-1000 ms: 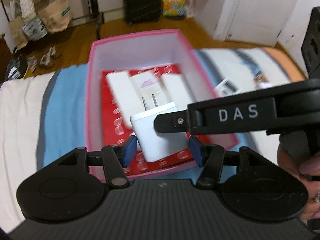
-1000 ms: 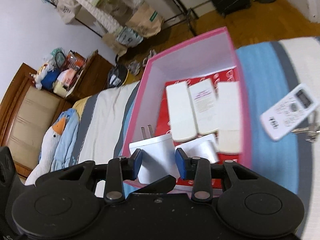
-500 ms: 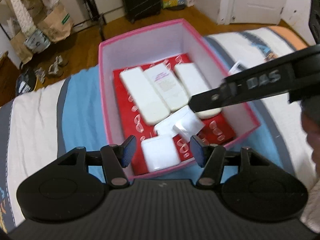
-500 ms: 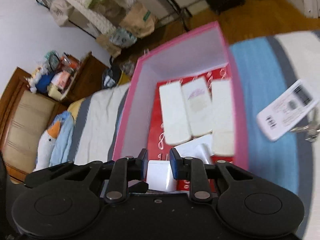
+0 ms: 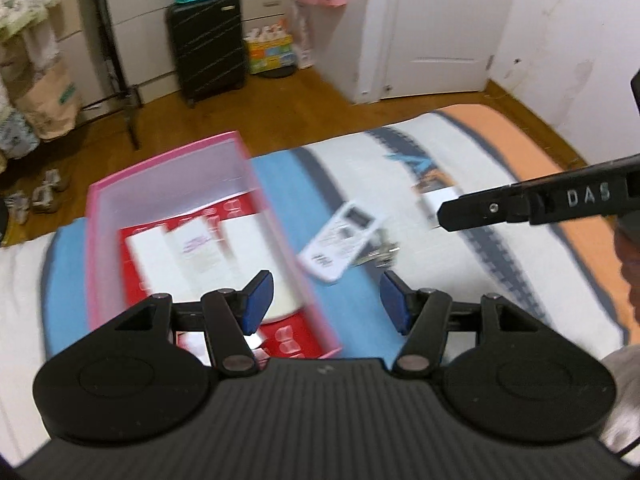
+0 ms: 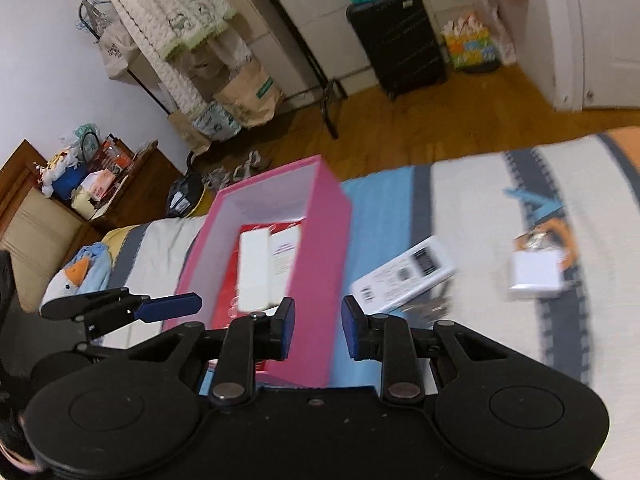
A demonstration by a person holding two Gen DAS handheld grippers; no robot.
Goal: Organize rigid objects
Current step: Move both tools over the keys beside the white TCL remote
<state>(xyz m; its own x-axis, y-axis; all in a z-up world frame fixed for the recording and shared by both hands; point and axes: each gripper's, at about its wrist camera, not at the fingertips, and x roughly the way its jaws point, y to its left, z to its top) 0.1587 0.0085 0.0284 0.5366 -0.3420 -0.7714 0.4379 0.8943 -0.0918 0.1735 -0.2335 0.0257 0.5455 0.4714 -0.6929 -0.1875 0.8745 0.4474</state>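
A pink box (image 5: 96,240) (image 6: 316,264) with a red lining sits on the striped bed and holds several white flat packs (image 5: 192,252) (image 6: 256,268). A white remote (image 5: 340,240) (image 6: 404,276) lies on the blue stripe right of the box, on a bunch of keys (image 5: 380,254). A small white block (image 6: 534,274) lies further right. My left gripper (image 5: 322,300) is open and empty, above the box's right wall. My right gripper (image 6: 318,330) is open and empty, over the box's near right corner.
The bed edge runs behind the box, with wooden floor beyond. A black suitcase (image 5: 208,44), a clothes rack (image 6: 168,32) and paper bags stand by the far wall. A wooden nightstand (image 6: 120,188) and a stuffed goose (image 6: 76,276) are at the left.
The white plug adapter has been let go into the box. Both grippers opened, lifted away and swung to the right toward the remote.
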